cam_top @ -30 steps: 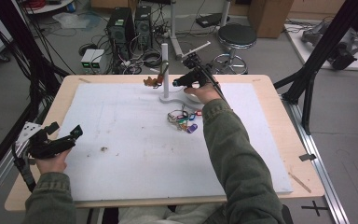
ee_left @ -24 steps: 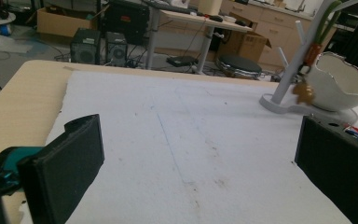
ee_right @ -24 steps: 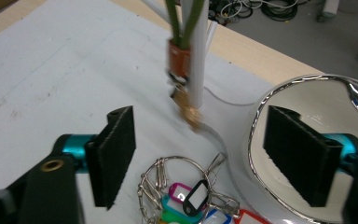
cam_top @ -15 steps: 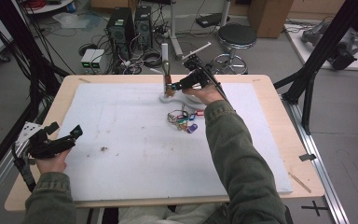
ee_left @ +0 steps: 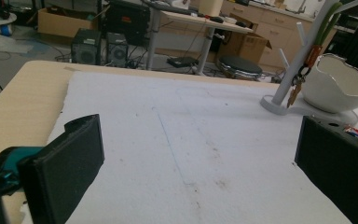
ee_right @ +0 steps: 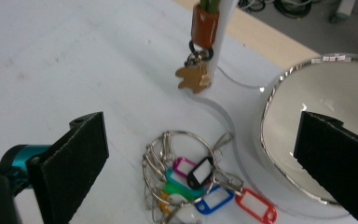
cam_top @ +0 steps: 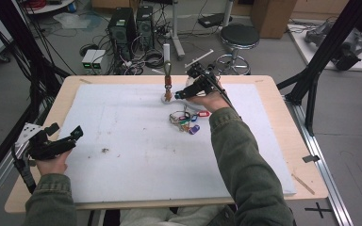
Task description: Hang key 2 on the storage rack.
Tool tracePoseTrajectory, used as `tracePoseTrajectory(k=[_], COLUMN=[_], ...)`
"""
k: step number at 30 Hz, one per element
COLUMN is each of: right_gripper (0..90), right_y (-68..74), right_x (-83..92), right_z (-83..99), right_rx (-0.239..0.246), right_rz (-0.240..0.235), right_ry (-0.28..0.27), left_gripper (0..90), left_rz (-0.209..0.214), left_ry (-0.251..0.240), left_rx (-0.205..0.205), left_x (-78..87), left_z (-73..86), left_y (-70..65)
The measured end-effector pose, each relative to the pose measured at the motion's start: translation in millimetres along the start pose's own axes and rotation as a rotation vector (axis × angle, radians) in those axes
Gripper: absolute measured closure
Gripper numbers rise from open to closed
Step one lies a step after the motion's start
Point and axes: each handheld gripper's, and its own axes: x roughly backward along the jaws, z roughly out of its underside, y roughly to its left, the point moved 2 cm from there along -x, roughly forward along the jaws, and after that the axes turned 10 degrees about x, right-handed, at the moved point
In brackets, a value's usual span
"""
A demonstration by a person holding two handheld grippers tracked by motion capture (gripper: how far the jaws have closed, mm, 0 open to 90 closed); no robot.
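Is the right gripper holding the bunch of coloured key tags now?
No, the right gripper is open above the key tags, which lie on the white mat.

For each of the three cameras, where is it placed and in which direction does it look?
High view: above the person's side, looking forward and down on the table; forearms, both hand-held grippers.
Left gripper view: on the left hand-held gripper, facing the white stand; black jaws.
Right gripper view: on the right hand-held gripper, over the key bunch.
All share the stand.
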Motion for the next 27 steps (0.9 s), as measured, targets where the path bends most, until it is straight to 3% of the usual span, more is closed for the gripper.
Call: tracePoseTrajectory(k=[3,6,9,27], right_gripper=[2.0,2.1,2.1,2.1], right_y=[-2.0,-3.7,-4.7,-6.9], right_x=[-4.3,-8.4,-10.3,-31.1], right_z=[11.9,20.3,28.2,64.6], right_rx=[-0.023,-0.017,-0.017,-0.057], right_rz=[-0.014,-0.016,-0.033,-0.039], right_ry=[0.000,0.022,0.008,0.052], left_gripper=[1.7,1.7,1.7,1.7], left_rz=[0.000,-0.001,-0.001,-0.001], left_ry=[0.001,0.001,0.003,0.005], left_rx=[-0.001,0.000,-0.001,-0.002], left_x=[0.0,-0.2,-0.2,-0.6], left_z=[0.1,0.2,0.3,0.6], left_y=[-0.3,-0.6,-0.6,-0.8])
